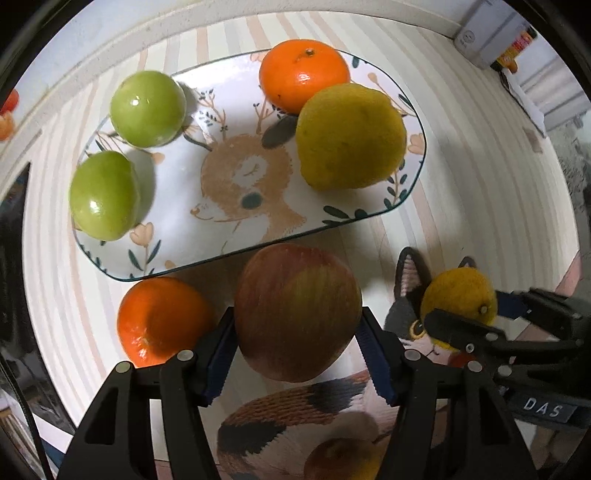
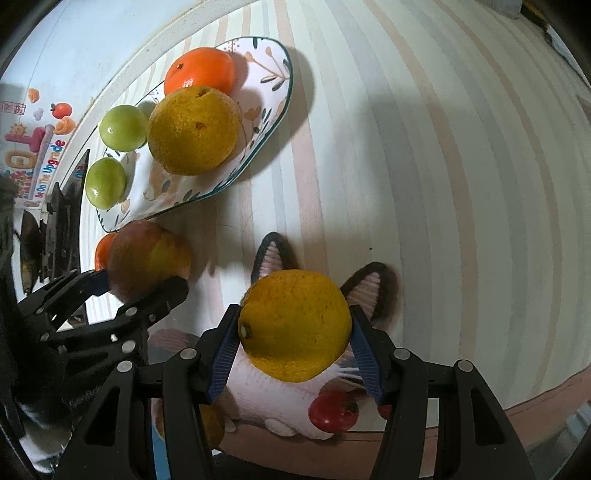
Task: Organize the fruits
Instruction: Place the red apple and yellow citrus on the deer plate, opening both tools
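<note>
My left gripper is shut on a red-yellow apple, held just in front of the deer-print plate. The plate holds two green fruits, an orange and a yellow citrus. A second orange lies on the mat left of the apple. My right gripper is shut on a yellow lemon. The left gripper with the apple shows in the right wrist view, and the right gripper with the lemon in the left wrist view.
A striped cloth covers the table. A cat-shaped mat lies below both grippers with another yellow fruit and a small red fruit on it. A white box stands far right. A wall runs behind the plate.
</note>
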`<state>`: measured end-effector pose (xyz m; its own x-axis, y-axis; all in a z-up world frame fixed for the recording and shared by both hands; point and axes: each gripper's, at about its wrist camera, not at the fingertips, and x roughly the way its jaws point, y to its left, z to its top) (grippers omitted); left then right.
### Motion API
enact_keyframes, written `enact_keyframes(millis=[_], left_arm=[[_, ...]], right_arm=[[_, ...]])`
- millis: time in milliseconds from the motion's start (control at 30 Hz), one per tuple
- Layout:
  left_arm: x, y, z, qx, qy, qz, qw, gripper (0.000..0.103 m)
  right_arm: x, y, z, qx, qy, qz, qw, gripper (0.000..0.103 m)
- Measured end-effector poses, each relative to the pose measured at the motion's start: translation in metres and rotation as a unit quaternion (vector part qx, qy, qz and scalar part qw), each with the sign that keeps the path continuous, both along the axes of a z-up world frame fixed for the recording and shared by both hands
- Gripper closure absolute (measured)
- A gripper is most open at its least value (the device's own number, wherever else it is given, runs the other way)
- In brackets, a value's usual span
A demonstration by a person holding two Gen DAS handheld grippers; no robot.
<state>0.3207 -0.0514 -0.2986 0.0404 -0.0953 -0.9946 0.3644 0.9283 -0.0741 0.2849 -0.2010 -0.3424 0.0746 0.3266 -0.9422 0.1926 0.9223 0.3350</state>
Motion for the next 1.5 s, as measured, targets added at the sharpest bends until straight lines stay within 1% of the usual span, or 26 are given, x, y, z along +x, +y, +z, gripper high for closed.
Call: enact_keyframes(millis=[100, 233, 333, 367, 400, 433, 533, 633, 667, 700, 767, 867, 967, 1033, 1100, 1167, 1233, 1333, 1367, 1400, 1433, 1467, 1500], left_arm=[[-0.011, -0.001, 0.007, -0.001, -0.02, -0.005, 0.9998, 0.043], [-0.024, 0.005, 0.024, -0.021, -0.037, 0.006, 0.9991, 0.043], [-0.027, 0.013, 0.05, -0.046, -0.053, 0.026, 0.9972, 0.043], [-0.027, 0.016, 0.061, -0.055, -0.063, 0.033, 0.9959, 0.043], [-0.024, 0.02, 0.064, -0.063, -0.072, 0.04, 0.9946, 0.043], [-0.021, 0.022, 0.075, -0.068, -0.083, 0.045, 0.9932, 0.043], [-0.007, 0.023, 0.098, -0.085, -0.099, 0.066, 0.9892, 0.043], [0.009, 0.031, 0.094, -0.086, -0.103, 0.091, 0.9868, 0.043], [0.018, 0.035, 0.086, -0.089, -0.096, 0.104, 0.9859, 0.043], [0.024, 0.039, 0.081, -0.095, -0.086, 0.12, 0.9846, 0.043], [0.032, 0.049, 0.071, -0.106, -0.064, 0.15, 0.9809, 0.043], [0.043, 0.056, 0.052, -0.115, -0.037, 0.188, 0.9747, 0.043], [0.049, 0.06, 0.038, -0.114, -0.023, 0.207, 0.9714, 0.043], [0.053, 0.062, 0.033, -0.114, -0.018, 0.214, 0.97, 0.043], [0.056, 0.062, 0.028, -0.113, -0.012, 0.22, 0.9688, 0.043], [0.061, 0.064, 0.02, -0.114, 0.003, 0.226, 0.9674, 0.042], [0.064, 0.066, 0.014, -0.114, 0.016, 0.234, 0.9656, 0.042], [0.061, 0.067, 0.011, -0.102, 0.017, 0.231, 0.9674, 0.042], [0.059, 0.067, 0.011, -0.1, 0.018, 0.231, 0.9677, 0.038], [0.058, 0.067, 0.011, -0.1, 0.016, 0.23, 0.9679, 0.025], [0.057, 0.067, 0.015, -0.099, 0.009, 0.229, 0.9684, 0.019], [0.057, 0.068, 0.019, -0.101, 0.004, 0.227, 0.9687, 0.016], [0.055, 0.067, 0.024, -0.1, -0.002, 0.223, 0.9697, 0.016]], right_arm=[[-0.002, -0.003, 0.002, 0.003, -0.002, -0.002, 1.0, 0.043], [-0.002, -0.013, 0.016, 0.028, -0.011, -0.02, 0.999, 0.043], [0.007, -0.019, 0.041, 0.048, -0.033, -0.026, 0.998, 0.043], [0.016, -0.019, 0.055, 0.053, -0.046, -0.022, 0.997, 0.043], [0.023, -0.017, 0.066, 0.057, -0.056, -0.017, 0.997, 0.043], [0.031, -0.015, 0.074, 0.06, -0.063, -0.012, 0.996, 0.043], [0.07, -0.003, 0.102, 0.066, -0.087, 0.02, 0.994, 0.043], [0.111, 0.019, 0.116, 0.055, -0.094, 0.056, 0.992, 0.043], [0.13, 0.03, 0.117, 0.046, -0.093, 0.074, 0.992, 0.043], [0.14, 0.036, 0.116, 0.042, -0.09, 0.081, 0.992, 0.043], [0.168, 0.054, 0.109, 0.033, -0.076, 0.106, 0.991, 0.043], [0.194, 0.074, 0.094, 0.027, -0.055, 0.134, 0.989, 0.043], [0.204, 0.087, 0.082, 0.021, -0.044, 0.155, 0.987, 0.043], [0.207, 0.092, 0.072, 0.027, -0.027, 0.164, 0.986, 0.043], [0.207, 0.093, 0.065, 0.029, -0.017, 0.165, 0.986, 0.043], [0.208, 0.095, 0.059, 0.025, -0.008, 0.167, 0.986, 0.042], [0.208, 0.093, 0.058, 0.036, -0.005, 0.161, 0.986, 0.029], [0.208, 0.09, 0.066, 0.033, -0.014, 0.154, 0.987, 0.025], [0.208, 0.088, 0.07, 0.032, -0.019, 0.153, 0.988, 0.025], [0.207, 0.084, 0.074, 0.033, -0.021, 0.15, 0.988, 0.024], [0.206, 0.081, 0.078, 0.031, -0.023, 0.146, 0.988, 0.021], [0.204, 0.078, 0.082, 0.025, -0.026, 0.143, 0.989, 0.018], [0.201, 0.075, 0.085, 0.018, -0.031, 0.14, 0.989, 0.013]])
